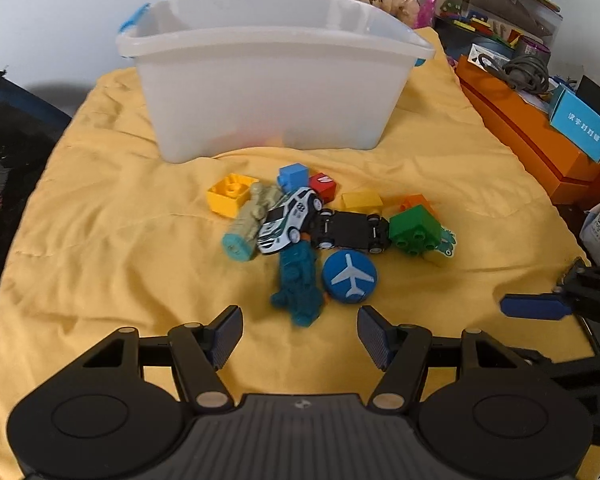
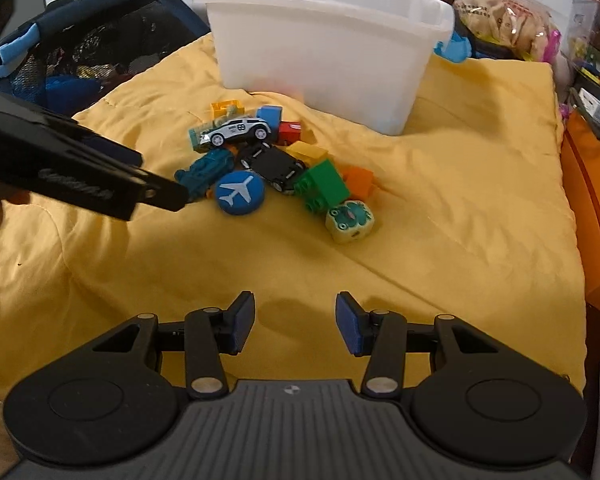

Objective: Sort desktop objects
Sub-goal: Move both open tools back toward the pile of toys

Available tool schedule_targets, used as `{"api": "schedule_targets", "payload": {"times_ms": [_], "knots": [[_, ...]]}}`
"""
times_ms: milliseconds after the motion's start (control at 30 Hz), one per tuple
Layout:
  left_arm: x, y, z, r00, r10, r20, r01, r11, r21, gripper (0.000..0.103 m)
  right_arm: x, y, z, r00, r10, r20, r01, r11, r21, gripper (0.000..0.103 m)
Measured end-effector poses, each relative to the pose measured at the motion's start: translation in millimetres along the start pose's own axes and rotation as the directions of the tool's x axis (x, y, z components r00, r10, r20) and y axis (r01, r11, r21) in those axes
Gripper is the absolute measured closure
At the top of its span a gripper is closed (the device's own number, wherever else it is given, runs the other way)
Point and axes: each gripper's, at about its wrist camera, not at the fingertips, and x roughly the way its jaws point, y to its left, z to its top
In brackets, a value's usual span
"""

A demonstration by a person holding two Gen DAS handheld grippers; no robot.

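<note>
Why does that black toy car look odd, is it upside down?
Yes, flipped: the black toy car lies on its roof, flat underside and wheels facing up.

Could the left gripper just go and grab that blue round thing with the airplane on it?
Probably yes. The left gripper is open, and the blue airplane disc lies just ahead on the yellow cloth, uncovered, with only the teal toy close beside it.

Each black hand-held gripper [image 1: 300, 332] has blue ribbed pads [image 2: 350, 326] and brass pivot screws.
</note>
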Motion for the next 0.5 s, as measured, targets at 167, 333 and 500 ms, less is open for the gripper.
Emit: {"api": "schedule_targets", "payload": {"times_ms": [167,333,500], "knots": [[21,4,6,1.000,-0.009,-0.008,0.009,1.000,0.017,0.056,-7,-4,-6,0.999,-0.024,0.028,0.023,0.999,0.025,0.055],[34,10,17,0.998,-0.058,-0.010,0.058,0.998,0.019,0.066,-3,-4,-7,1.000,-0.023,0.013,0.022,0.999,0.032,0.055],[6,25,-7,0.998,-0.032,-0.055,0.034,0.999,0.038,0.066,-10,7,8,0.998,0.005,0.069,-0.003,0.999,-0.033,0.055]]}}
